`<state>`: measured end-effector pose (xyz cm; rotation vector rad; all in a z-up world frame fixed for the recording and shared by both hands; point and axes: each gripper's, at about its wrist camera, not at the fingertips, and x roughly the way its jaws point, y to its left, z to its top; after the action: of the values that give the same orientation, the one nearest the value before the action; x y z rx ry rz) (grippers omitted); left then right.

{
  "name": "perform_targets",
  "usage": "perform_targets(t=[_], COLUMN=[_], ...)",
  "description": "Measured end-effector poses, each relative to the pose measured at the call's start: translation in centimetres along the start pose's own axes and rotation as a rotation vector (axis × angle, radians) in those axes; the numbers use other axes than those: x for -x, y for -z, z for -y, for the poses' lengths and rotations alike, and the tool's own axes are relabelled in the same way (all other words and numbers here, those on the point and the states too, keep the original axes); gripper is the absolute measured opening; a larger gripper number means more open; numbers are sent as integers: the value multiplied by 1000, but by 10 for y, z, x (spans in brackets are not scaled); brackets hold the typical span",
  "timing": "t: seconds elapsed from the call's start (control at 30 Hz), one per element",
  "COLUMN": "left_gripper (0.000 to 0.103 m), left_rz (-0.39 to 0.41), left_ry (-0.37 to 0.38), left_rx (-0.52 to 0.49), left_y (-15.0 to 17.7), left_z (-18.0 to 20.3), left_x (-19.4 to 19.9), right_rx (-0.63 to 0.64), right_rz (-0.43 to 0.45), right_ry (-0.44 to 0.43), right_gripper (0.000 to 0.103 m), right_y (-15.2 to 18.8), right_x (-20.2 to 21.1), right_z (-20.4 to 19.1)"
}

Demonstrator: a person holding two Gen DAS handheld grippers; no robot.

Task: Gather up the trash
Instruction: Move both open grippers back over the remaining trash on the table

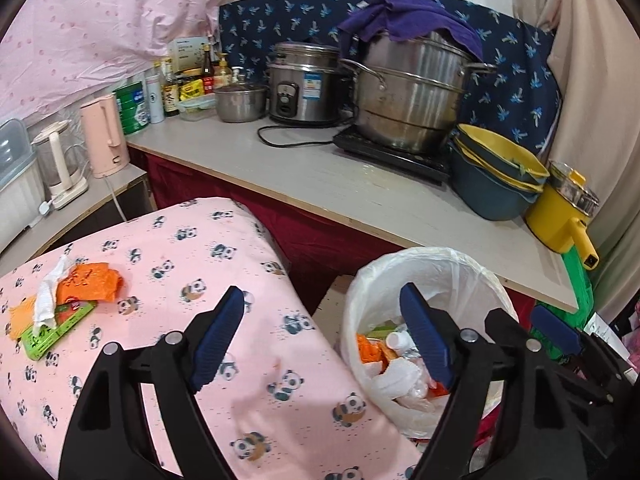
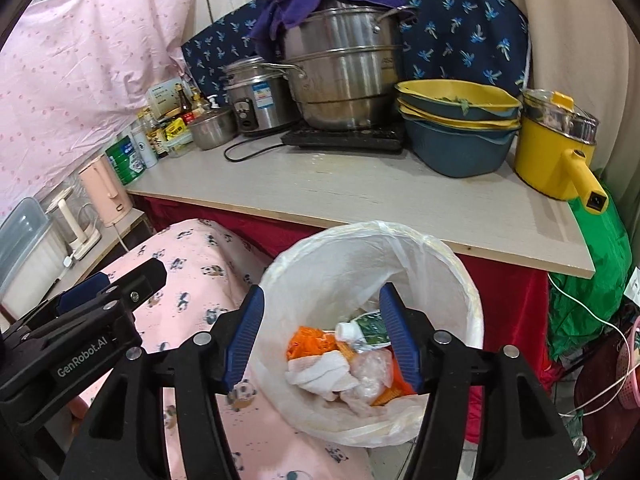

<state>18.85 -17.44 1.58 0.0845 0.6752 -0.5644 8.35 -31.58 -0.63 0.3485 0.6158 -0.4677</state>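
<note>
Panda-print cloth [image 1: 256,360] w/ leftover trash pile [image 1: 60,304] – tissue, orange wrapper, green pack, all light & crumply, so I'd pinch the bunched middle – sits beside lined bin [image 2: 460,280]; left gripper [image 1: 320,340] & right gripper [image 2: 320,340] both gape wide, empty.

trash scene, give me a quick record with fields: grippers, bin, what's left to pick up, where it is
left gripper: open, empty, over the edge of the panda cloth
right gripper: open, empty, above the bin mouth
bin: white liner, on the floor below the counter, holds orange wrapper, tissue, small tube
trash left: white tissue, orange wrapper, green packet in one pile
pile location: on the pink panda cloth, left of the bin
counter: pots, bowls, bottles, no loose trash visible
</note>
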Motion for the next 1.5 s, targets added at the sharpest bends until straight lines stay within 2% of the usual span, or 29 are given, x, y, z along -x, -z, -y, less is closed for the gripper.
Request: perform_targets(t=[0.3,0.87,1.17,1.33,1.5], left_gripper=[78,78,78,78,84], left_rz=[30,-9,-83,-124,-152], left_ry=[-92,-368,-500,-544,-547], left_rx=[87,224,290,306,337], left_y=[-1,33,66,81,89], left_z=[-71,-241,-333,-375,-408], left_x=[29,54,52,46,37], right_rx=[74,242,308,321,313], right_rz=[-1,-80,-154,-187,-209], right_ry=[-66,-209,-267,-285,-299], right_gripper=[60,60,60,60,60], right_y=[3,41,68,76,76], right_x=[9,-8,-41,-66,-94], right_z=[-62,-207,-277,-310,-334])
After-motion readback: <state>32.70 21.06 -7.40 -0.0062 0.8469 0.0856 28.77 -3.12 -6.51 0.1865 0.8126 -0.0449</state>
